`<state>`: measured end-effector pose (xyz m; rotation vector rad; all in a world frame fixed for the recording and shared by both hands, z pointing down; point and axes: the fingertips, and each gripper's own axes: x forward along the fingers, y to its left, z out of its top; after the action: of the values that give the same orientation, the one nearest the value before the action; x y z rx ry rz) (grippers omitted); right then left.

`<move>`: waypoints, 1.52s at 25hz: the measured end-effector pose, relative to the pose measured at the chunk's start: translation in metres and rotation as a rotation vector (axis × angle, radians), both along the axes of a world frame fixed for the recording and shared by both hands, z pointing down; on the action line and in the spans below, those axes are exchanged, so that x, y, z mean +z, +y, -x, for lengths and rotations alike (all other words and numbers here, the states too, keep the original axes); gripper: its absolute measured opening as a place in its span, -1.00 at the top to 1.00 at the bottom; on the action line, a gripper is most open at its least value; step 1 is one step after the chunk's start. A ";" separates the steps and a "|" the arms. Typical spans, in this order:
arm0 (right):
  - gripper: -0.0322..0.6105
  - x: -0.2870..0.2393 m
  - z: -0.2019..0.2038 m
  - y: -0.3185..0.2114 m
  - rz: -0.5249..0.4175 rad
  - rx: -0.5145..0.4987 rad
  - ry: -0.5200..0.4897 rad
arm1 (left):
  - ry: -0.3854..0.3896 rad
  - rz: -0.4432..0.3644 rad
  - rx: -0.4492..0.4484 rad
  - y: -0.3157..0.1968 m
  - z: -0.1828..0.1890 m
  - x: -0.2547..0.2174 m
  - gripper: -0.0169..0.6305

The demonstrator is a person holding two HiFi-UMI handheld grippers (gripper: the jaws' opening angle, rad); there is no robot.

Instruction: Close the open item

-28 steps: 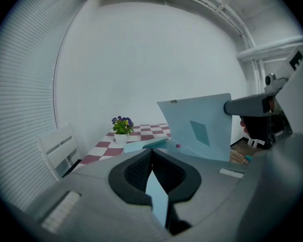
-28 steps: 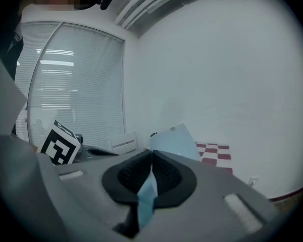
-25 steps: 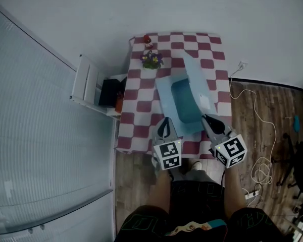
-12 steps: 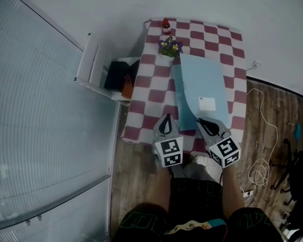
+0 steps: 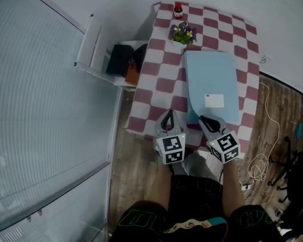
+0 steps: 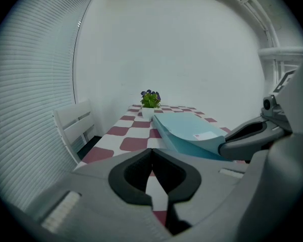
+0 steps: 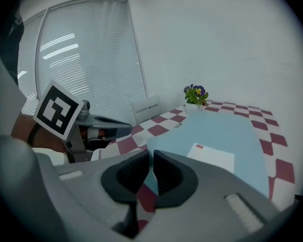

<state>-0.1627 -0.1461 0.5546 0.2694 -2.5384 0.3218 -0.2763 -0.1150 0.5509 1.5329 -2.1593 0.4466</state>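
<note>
A light-blue flat case (image 5: 212, 82) lies on the red-and-white checked table (image 5: 161, 84) with its lid down flat and a white label (image 5: 214, 100) on top. My right gripper (image 5: 203, 118) hovers at the case's near edge. Its jaws have just been opening and stand a narrow slit apart; in the right gripper view (image 7: 152, 155) the case (image 7: 227, 135) shows through the gap and the pads do not press on it. My left gripper (image 5: 167, 115) sits left of the case over the table's near edge, shut on nothing (image 6: 151, 153).
A potted flower (image 5: 183, 34) and a small red bottle (image 5: 178, 9) stand at the table's far end. A white chair (image 5: 91, 49) with dark things (image 5: 120, 59) on it is left of the table. Cables (image 5: 265, 160) lie on the wooden floor at right.
The case's lid has gone from raised, with the teal inside showing, to lying flat. Both grippers have sunk and drawn back toward the table's near edge.
</note>
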 end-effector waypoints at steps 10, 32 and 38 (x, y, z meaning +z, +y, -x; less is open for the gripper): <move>0.68 0.033 0.004 0.016 0.085 -0.099 0.103 | 0.061 0.004 0.029 -0.009 0.000 0.018 0.92; 0.89 0.020 0.052 -0.036 0.110 0.105 0.095 | 0.074 -0.009 0.116 -0.039 0.040 0.011 0.92; 0.89 0.021 0.071 -0.070 0.064 0.212 0.125 | 0.112 -0.022 0.165 -0.051 0.051 0.012 0.92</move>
<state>-0.2337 -0.2157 0.5757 0.5187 -2.3760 0.4527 -0.3269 -0.1658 0.5629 1.7141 -1.9683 0.3815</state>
